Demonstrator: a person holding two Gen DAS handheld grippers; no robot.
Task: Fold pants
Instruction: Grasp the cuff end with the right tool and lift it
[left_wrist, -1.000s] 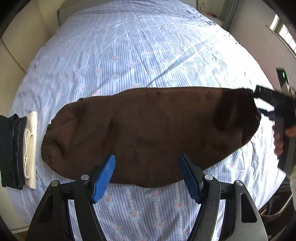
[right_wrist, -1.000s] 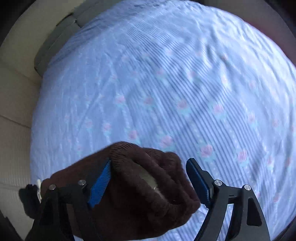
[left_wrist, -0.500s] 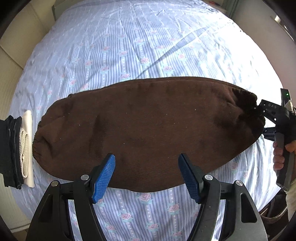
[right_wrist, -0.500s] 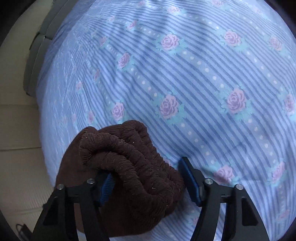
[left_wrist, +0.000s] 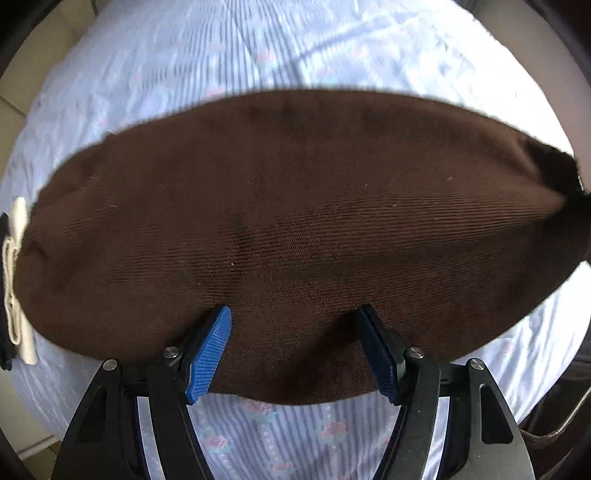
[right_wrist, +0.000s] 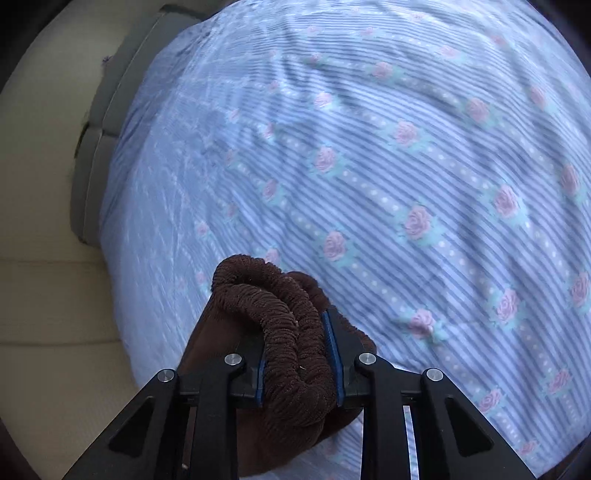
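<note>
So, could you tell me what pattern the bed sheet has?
Blue-and-white stripes with pink roses on the bed sheet, clearest in the right wrist view.

Bedsheet (left_wrist: 258, 55) blurred at 12 o'clock, left wrist view. Folded stack (left_wrist: 14, 280) cut off at 9 o'clock edge. Pants (right_wrist: 291, 343) lower part hidden behind right gripper (right_wrist: 297, 354), 6 o'clock.

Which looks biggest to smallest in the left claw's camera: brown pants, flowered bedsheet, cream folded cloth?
1. Flowered bedsheet: it spreads beyond the pants on all sides.
2. Brown pants: they fill the picture's middle.
3. Cream folded cloth: a sliver at the left edge, partly cut off, so true size unsure.
</note>
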